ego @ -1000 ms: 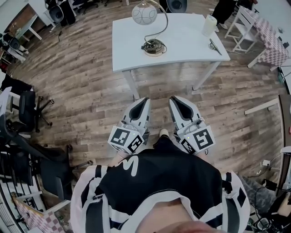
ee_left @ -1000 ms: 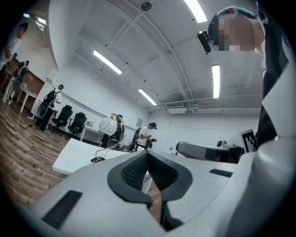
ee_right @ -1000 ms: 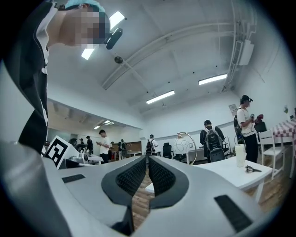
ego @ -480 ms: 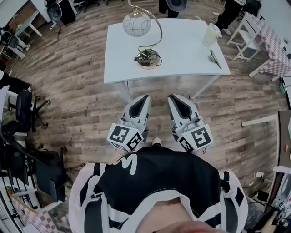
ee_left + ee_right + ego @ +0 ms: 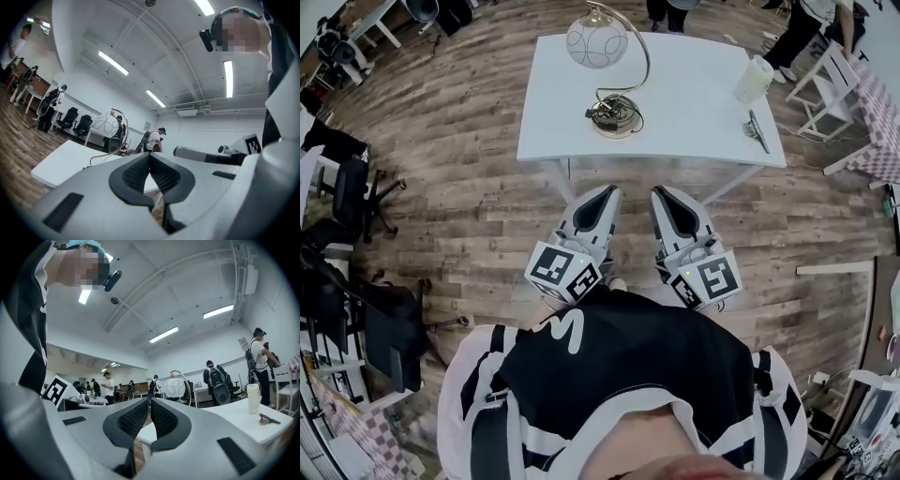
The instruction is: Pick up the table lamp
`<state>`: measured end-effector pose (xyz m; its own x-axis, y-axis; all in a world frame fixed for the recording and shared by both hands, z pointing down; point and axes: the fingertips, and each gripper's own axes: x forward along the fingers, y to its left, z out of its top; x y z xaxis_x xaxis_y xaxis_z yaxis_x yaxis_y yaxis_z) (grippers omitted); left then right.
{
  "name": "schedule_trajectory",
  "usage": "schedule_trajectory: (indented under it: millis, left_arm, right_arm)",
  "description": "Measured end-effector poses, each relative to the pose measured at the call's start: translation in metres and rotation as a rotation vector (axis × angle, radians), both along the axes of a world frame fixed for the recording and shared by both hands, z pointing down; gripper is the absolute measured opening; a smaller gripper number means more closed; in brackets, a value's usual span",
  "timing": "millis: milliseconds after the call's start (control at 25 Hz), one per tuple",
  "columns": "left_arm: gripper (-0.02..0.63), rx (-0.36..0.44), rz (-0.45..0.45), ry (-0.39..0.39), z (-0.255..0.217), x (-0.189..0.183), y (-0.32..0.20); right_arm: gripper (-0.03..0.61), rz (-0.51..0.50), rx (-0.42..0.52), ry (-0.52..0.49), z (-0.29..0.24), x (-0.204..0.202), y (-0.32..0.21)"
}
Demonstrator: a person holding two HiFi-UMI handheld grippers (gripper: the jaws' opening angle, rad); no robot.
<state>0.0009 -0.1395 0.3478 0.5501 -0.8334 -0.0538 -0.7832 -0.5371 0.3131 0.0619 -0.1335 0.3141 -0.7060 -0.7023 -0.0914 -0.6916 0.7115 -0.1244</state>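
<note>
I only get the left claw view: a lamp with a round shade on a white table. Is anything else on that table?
Observer: Yes, the head view shows a pale cup near the table's right edge.
Visitor: Is the other claw carrying something?
Observer: No, the right claw is shut and empty.
Visitor: Are they at the table yet?
Observer: Not quite; the left claw and the right one hang over the floor, short of the table's near edge.

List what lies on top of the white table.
The table lamp, a white cylinder and a slim dark object. The lamp's globe hides the tabletop beneath it.
</note>
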Motion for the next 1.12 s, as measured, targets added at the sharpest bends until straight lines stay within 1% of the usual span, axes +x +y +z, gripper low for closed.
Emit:
schedule_trajectory:
  millis: [200, 320, 560, 680, 880, 1120]
  left_arm:
    - [0.003, -0.014, -0.022, -0.016, 0.002, -0.009, -0.002]
    - [0.003, -0.032, -0.036, -0.011, 0.008, -0.016, -0.003]
    - [0.003, -0.057, -0.038, 0.041, 0.016, -0.03, -0.025]
    - [0.003, -0.044, -0.036, 0.04, 0.013, -0.038, -0.044]
    - [0.003, -0.022, -0.021, 0.013, 0.012, -0.048, -0.087]
    - [0.003, -0.042, 0.021, -0.013, 0.023, -0.068, -0.159]
  right_arm:
    - [0.029, -0.002, -0.001, -0.01, 0.0, -0.001, -0.007]
    - [0.029, -0.002, -0.012, -0.009, 0.005, -0.003, -0.011]
    - [0.029, 0.0, -0.015, 0.01, 0.013, -0.013, -0.027]
    - [0.029, 0.005, -0.011, 0.017, 0.012, -0.018, -0.043]
    - [0.03, 0.018, -0.006, 0.011, 0.012, -0.03, -0.083]
    - [0.03, 0.045, -0.014, 0.017, 0.013, -0.055, -0.151]
